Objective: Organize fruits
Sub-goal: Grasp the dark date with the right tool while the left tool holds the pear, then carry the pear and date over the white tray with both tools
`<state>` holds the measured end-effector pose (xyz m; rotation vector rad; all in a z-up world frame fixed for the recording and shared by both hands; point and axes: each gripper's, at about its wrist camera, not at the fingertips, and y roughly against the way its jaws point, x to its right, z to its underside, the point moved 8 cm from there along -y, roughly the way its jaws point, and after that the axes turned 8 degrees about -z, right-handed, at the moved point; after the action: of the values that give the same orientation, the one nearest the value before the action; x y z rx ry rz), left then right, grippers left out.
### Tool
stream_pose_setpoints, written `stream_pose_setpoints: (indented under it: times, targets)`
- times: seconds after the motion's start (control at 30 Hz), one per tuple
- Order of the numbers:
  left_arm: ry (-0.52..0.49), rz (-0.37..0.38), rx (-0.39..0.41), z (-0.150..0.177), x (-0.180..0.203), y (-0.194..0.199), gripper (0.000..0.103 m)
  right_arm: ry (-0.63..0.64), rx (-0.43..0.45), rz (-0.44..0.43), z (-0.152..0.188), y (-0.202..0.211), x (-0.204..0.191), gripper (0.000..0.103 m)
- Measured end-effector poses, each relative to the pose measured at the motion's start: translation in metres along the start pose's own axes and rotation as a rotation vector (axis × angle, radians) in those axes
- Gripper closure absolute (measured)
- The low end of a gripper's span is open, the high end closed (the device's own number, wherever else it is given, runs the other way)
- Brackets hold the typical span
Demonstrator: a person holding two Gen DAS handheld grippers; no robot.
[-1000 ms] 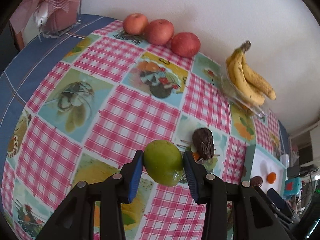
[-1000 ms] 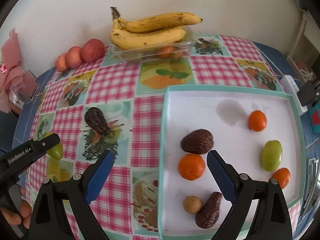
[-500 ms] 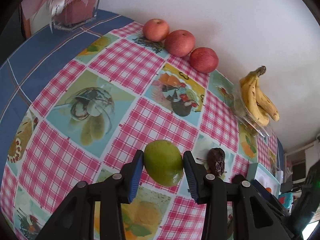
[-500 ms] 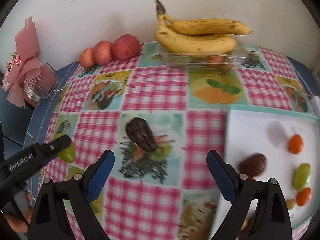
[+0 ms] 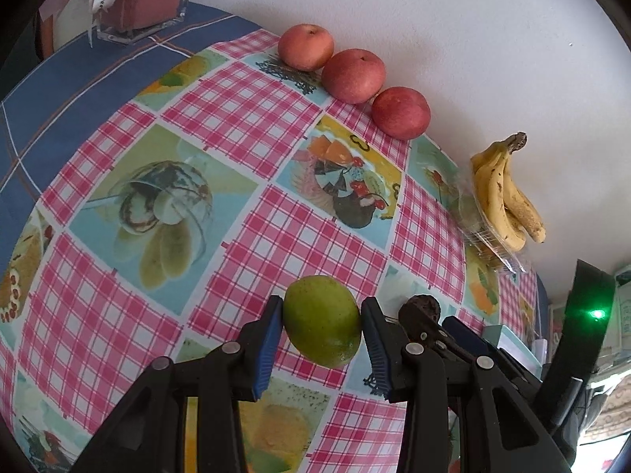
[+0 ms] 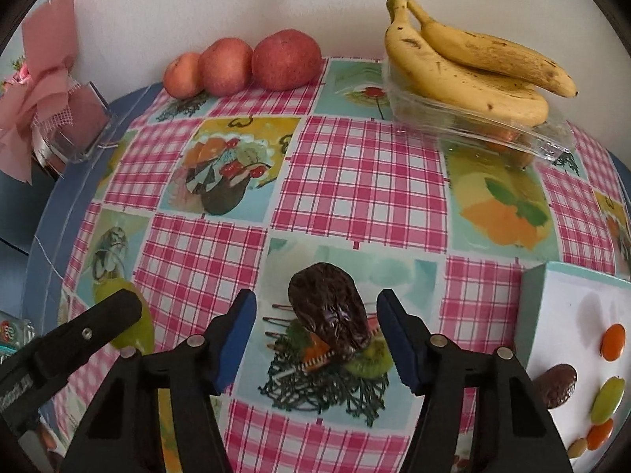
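1. three red apples (image 6: 244,65) sit in a row against the white wall; next to them a bunch of spotted yellow bananas (image 6: 469,65) rests on a clear plastic box (image 6: 485,128) with orange fruit dimly visible inside. a pink ribbon bow (image 6: 37,90) tops a clear case at the table's far left corner.
2. the left gripper (image 5: 321,321) is clenched on a smooth green fruit (image 5: 321,321), both blue pads pressing its sides, above the glossy pink-checked tablecloth (image 5: 276,236).
3. the right gripper (image 6: 315,339) is released; its jaws have just been closing and stand either side of a wrinkled dark brown fruit (image 6: 329,315) lying on the cloth, with gaps between pads and fruit.
4. in the left wrist view the right gripper's black fingers crowd just beside the left one, partly hiding the brown fruit.
5. a white tray (image 6: 568,315) with a teal rim lies at the right. in it are orange fruits, a green oval fruit, another dark wrinkled one and a small tan one.
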<state>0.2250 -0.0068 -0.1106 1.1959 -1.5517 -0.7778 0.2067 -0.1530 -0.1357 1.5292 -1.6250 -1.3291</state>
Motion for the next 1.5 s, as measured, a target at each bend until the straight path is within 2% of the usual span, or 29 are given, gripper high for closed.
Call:
stream_pose_setpoints:
  times: [0.13,0.27,0.37,0.6,0.93,1.13,1.3,1.5]
  targets:
    - [0.006,-0.001,-0.006,0.000,-0.003,-0.002,0.060,0.006,-0.011,0.025,0.000,-0.006,0.003,0.050]
    - [0.007,-0.002,-0.008,0.000,-0.003,-0.003,0.060,0.004,-0.012,0.022,0.000,-0.008,0.003,0.051]
    - [0.012,-0.007,-0.010,0.000,-0.004,-0.004,0.060,0.004,-0.015,0.021,0.001,-0.008,0.002,0.058]
    - [0.018,-0.017,-0.004,0.001,-0.007,-0.002,0.060,-0.016,-0.002,-0.005,0.004,-0.002,0.003,0.058]
    - [-0.026,-0.017,0.029,0.006,0.003,0.021,0.060,-0.032,0.100,-0.044,0.012,0.062,0.000,0.058]
    - [-0.061,-0.025,0.031,0.019,0.011,0.031,0.060,-0.078,0.123,-0.030,0.037,0.093,0.013,0.058]
    - [-0.093,0.034,0.010,0.034,0.029,0.037,0.060,-0.123,0.134,-0.038,0.058,0.107,0.027,0.058]
    - [-0.159,0.013,0.027,0.045,0.048,0.045,0.060,-0.132,0.175,-0.040,0.070,0.134,0.038,0.058]
